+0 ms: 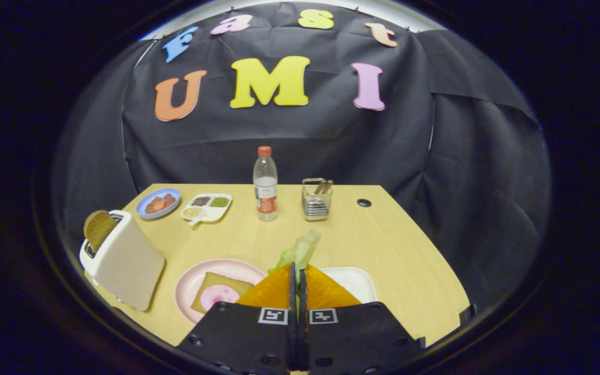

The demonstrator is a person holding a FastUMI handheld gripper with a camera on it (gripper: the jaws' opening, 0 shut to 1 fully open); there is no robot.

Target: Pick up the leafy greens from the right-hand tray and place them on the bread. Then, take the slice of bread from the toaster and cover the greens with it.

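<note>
Gripper (298,271): we are seeing its two fingers pressed close together and pinching the leafy greens (300,251), which are sticking up and forward past the fingertips, above the bench (383,245).

Tray (354,280): we are noting a white tray lying just beyond the right finger, partly hidden behind it; what it is holding we cannot tell.

Plate (190,284): we are listing a pink plate sitting to the left of the fingers, carrying one flat slice of bread (216,289) with a pink round layer (216,298) lying on top of it; the near corner of the plate is hidden behind the left finger.

Toaster (123,263): we are logging a white toaster standing left of the plate, near the bench's left edge, with a brown slice of bread (98,229) standing up out of its slot.

Far side of the bench, well beyond the fingers, left to right: we are counting a blue dish (158,203) holding reddish food, a white divided dish (207,207) with several small fillings, a clear water bottle (265,183) with a red cap standing upright, and a wire holder (316,200) with utensils poking out of it. A small dark hole (364,202) is showing in the benchtop to the right of the holder.
</note>
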